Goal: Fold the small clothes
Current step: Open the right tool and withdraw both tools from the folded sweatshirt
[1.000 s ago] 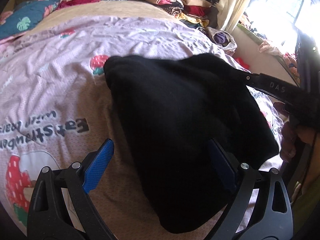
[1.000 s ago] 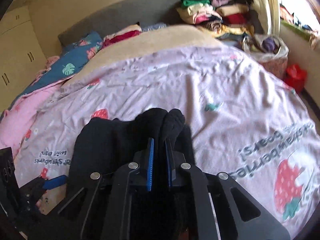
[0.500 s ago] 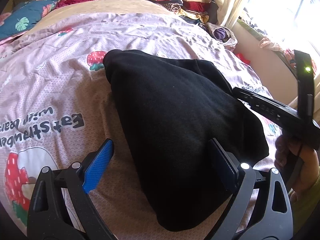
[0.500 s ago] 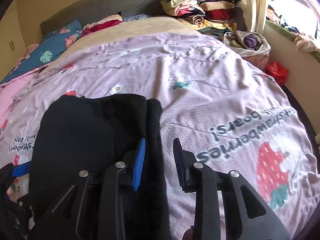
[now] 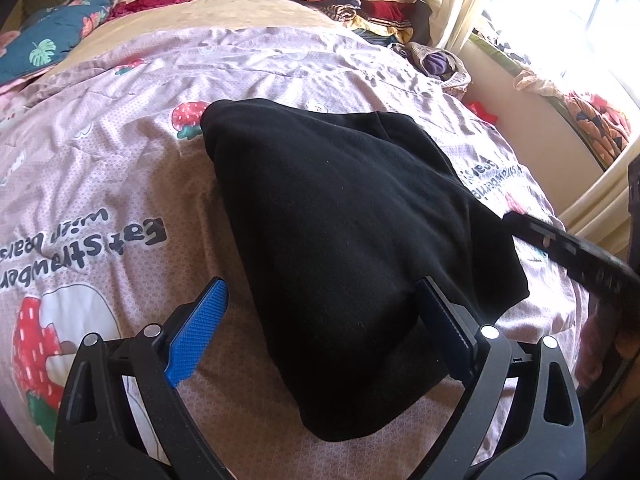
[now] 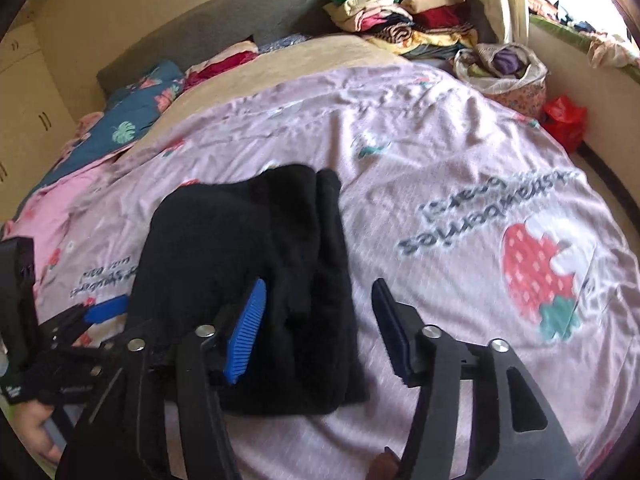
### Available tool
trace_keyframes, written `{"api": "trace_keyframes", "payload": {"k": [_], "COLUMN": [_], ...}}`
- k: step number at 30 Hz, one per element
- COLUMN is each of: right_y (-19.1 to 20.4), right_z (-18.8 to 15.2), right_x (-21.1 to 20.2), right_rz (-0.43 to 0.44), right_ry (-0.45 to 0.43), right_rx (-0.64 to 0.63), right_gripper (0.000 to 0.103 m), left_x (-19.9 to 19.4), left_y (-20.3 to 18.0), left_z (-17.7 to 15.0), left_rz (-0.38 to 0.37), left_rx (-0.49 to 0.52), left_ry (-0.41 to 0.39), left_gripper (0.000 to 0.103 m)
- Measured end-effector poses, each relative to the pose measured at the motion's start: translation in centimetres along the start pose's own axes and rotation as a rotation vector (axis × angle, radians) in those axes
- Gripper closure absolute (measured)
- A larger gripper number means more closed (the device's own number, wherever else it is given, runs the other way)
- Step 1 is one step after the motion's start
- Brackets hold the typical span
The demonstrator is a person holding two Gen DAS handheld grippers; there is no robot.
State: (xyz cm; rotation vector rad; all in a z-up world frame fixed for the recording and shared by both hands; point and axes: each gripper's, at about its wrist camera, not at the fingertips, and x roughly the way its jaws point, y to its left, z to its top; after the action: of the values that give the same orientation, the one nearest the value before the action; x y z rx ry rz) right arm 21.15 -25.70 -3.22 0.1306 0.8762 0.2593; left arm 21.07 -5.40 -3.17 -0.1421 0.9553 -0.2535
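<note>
A black garment (image 5: pixel 340 220) lies folded on the pink strawberry-print sheet (image 5: pixel 120 184). My left gripper (image 5: pixel 320 320) hovers wide open over its near end, the pads not pressing the cloth. In the right wrist view the same garment (image 6: pixel 240 248) lies left of centre. My right gripper (image 6: pixel 318 320) is opening above the garment's right edge. Cloth shows below the gap, but neither pad grips it. The right gripper's black body (image 5: pixel 580 256) shows at the right edge of the left wrist view. The left gripper (image 6: pixel 100 308) sits at the far left of the right wrist view.
A stack of folded clothes (image 6: pixel 400 12) fills the far corner of the bed beside a curtain. A cloth bag (image 6: pixel 504 68) and a red bag (image 6: pixel 564 120) stand off the bed's right side. Pillows (image 6: pixel 132 120) lie at the headboard. A hand (image 6: pixel 32 428) holds the left gripper.
The right gripper let go of the garment's bunched edge, spread its jaws and drew back to the right. The garment now lies flat. The left gripper stayed put.
</note>
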Motion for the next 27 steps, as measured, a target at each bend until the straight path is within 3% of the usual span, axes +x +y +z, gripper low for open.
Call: {"api": "trace_keyframes", "payload": {"k": [3, 6, 9, 16, 27], "right_y": [-1.0, -2.8, -2.8, -2.4, -1.2], "right_z": [-0.9, -1.6, -1.9, -2.5, -3.3], "right_x": [1.3, 1.7, 0.7, -2.9, -7.0], "right_rz": [-0.118, -0.089, -0.072, -0.075, -0.082], "right_ry": [0.053, 0.071, 0.04, -0.037, -0.111], "right_rx": [0.003, 0.096, 0.105, 0.094, 0.076], "right_gripper": [0.046, 0.046, 0.039, 0.014, 0.008], "left_x": [-0.2, -0.6, -1.0, -2.2, -4.6], "left_y": [0.0, 0.1, 0.2, -0.1, -1.1], "left_z": [-0.2, -0.3, -0.2, -0.1, -0.5], "left_rz": [0.006, 0.006, 0.009, 0.027, 0.022], "left_rx": [-0.001, -0.006, -0.01, -0.011, 0.0], "left_ry": [-0.001, -0.004, -0.008, -0.023, -0.055], "left_gripper": [0.016, 0.016, 0.014, 0.01, 0.009]}}
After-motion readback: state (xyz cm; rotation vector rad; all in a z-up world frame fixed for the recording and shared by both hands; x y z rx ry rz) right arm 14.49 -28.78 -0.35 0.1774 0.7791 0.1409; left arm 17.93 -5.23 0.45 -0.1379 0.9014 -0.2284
